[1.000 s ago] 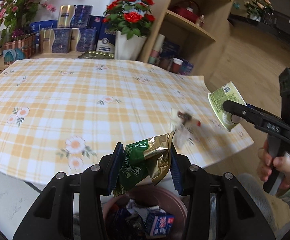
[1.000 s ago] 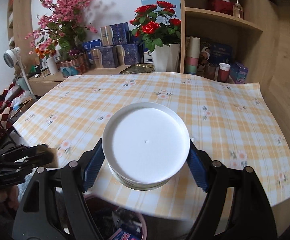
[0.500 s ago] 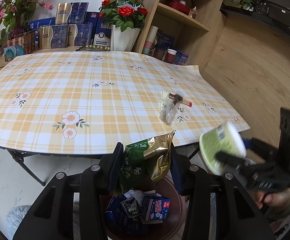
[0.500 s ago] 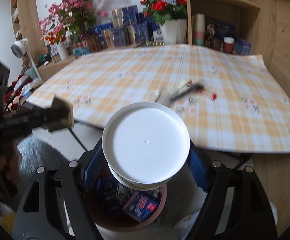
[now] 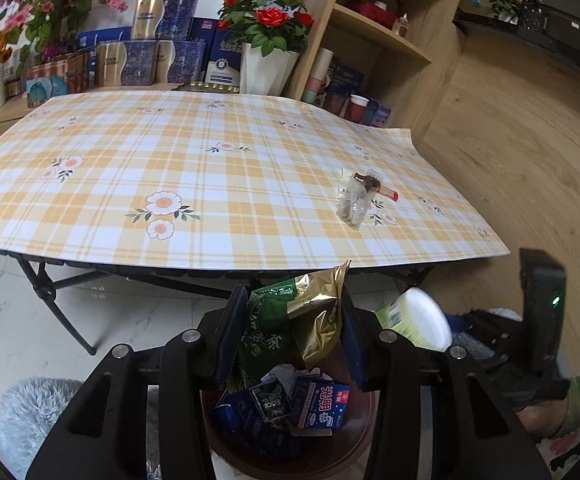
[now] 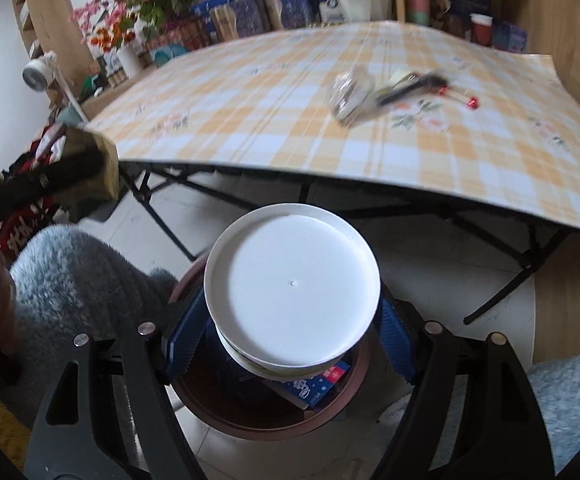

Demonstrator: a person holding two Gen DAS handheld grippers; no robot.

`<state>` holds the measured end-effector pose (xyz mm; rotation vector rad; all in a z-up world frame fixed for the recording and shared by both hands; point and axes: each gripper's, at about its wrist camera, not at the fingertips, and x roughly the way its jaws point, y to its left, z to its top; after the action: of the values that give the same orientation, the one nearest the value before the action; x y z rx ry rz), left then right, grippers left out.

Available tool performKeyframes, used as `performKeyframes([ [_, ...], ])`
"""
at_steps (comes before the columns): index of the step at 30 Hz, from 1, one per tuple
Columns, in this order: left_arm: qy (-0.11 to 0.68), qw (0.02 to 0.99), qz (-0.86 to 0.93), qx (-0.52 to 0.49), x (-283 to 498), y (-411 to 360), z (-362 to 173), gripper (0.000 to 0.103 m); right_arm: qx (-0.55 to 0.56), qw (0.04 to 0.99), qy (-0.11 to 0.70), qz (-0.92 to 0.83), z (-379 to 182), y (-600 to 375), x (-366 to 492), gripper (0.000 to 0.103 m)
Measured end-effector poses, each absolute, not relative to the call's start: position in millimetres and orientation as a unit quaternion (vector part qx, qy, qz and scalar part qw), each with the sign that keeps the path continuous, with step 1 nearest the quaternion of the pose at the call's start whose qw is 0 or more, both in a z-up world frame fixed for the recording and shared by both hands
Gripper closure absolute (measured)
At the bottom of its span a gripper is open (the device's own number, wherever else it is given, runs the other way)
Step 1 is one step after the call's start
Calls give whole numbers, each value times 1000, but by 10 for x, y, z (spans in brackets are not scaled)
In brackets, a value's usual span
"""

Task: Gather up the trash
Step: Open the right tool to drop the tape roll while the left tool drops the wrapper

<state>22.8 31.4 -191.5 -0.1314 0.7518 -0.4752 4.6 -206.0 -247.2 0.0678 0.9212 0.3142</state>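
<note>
My left gripper point(image 5: 294, 332) is shut on a green and gold snack wrapper point(image 5: 290, 320), held over the brown trash bin point(image 5: 354, 448) on the floor. My right gripper point(image 6: 290, 336) is shut on a white-bottomed paper cup point(image 6: 292, 292), also above the bin point(image 6: 342, 408), which holds several cartons and wrappers. The cup point(image 5: 418, 320) and right gripper show at the right of the left wrist view. A clear plastic wrapper with a red-tipped stick point(image 5: 360, 196) lies on the checked tablecloth point(image 5: 209, 168); it also shows in the right wrist view point(image 6: 370, 92).
The folding table's black legs point(image 5: 49, 300) stand beside the bin. Flower vases point(image 5: 267, 68), boxes and a wooden shelf point(image 5: 374, 40) line the far side. A grey fluffy rug point(image 5: 37, 412) lies on the tiled floor at left.
Both grippers have dropped from above the table down off its near edge to over the bin, each keeping its item. The cup came in close beside the left gripper.
</note>
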Motion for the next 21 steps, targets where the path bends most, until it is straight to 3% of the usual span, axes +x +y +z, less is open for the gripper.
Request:
performKeyframes([
  [9,385,891,-235,-56,275,245,-2049,60,22,859,485,161,-2778,-1886,205,25],
  [11,387,890,-235,-56,283,247,-2062,60,30,857,490,158,-2803,-1912,234,22],
  [13,390,889,-234,-58,286,252,-2074,60,40,859,486,153,-2793,-1951,234,12],
  [21,413,878,-235,-54,345,201,-2179,60,42,876,464,126,-2686,-2065,204,8],
])
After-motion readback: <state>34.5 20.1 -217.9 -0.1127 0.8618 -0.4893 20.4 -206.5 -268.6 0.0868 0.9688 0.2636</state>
